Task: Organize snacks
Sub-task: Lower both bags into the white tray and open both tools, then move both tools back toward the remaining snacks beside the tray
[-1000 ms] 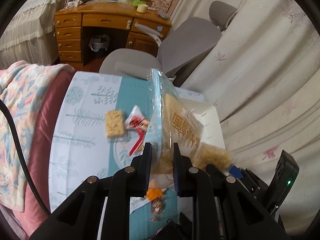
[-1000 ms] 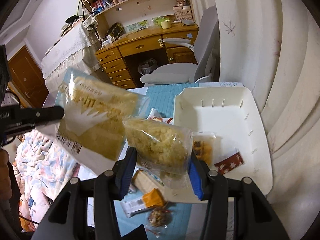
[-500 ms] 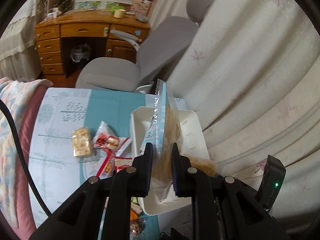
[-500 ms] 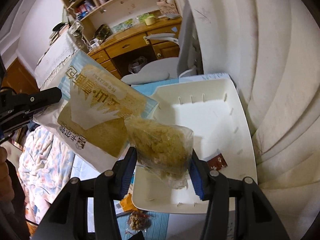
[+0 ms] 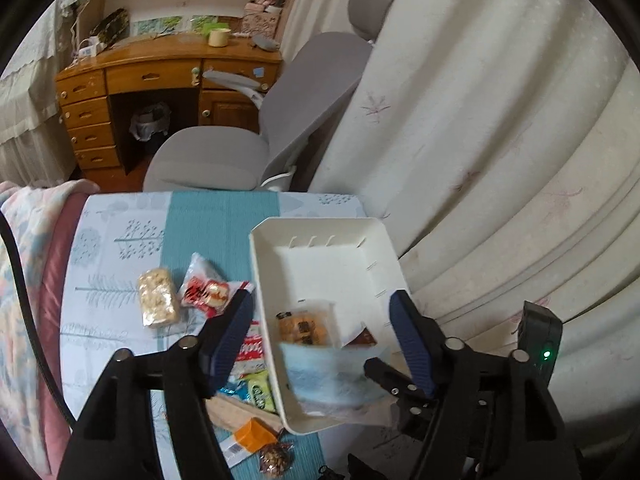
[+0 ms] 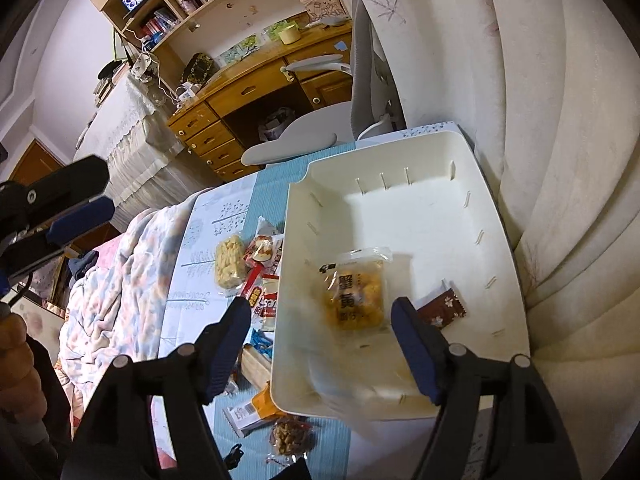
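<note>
Tongs, left (image 5: 320,338) and right (image 6: 320,344), have just been opening and stand apart over the white bin (image 6: 400,152) at the tabletop's curtain edge, both released snack bags (image 5: 328,376) dropping blurred inside, where they may bury smaller packets or overhang the near rim.
</note>
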